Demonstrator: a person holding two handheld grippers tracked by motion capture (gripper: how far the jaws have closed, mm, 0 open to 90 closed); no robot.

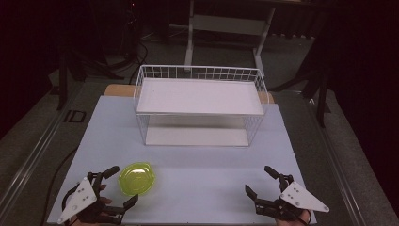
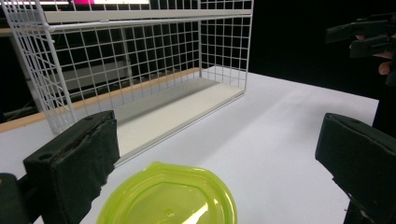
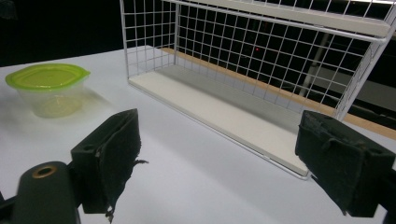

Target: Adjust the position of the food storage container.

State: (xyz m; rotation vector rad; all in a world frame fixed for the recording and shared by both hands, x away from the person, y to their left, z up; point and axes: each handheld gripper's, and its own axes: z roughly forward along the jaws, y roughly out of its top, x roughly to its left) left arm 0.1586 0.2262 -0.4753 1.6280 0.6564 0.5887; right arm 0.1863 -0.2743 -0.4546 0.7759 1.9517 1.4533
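— Starting at the left: left gripper [image 1: 120, 185] low at the near edge, jaws spread wide, nothing between the pads. Just ahead of the fingertips and slightly toward the middle of the table, a small clear container [image 1: 136, 179] with a lime-green lid [image 2: 170, 198], standing upright on the white table [image 1: 197, 165]. Apart from both pads, not touched yet.

— Likely weight?

— Light, by the look of it (thin see-through plastic, seemingly empty in the right gripper view, where the tub [image 3: 50, 95] shows pale under the lid). Probably a bit springy in the walls, so prone to flexing or popping out under a hard squeeze. Smooth and glossy too, hence likely slippery against the pads.

— Best place to take hold, then?

— Across the lid's rim, where the plastic looks stiffest, one pad on each side, or low across the body with a gentle close. Not on the flat top of the lid: nothing there to bite on.

— Further right?

— Beyond the fingertips of both grippers, a white wire rack [image 1: 200, 106] with two shelves, well apart from the container. Then the right gripper [image 1: 256, 181], also low at the near edge, jaws likewise gaping and holding nothing, far off to the side of the container.

— Risk?

— Tipping or skating the tub along the table with a one-sided first contact.
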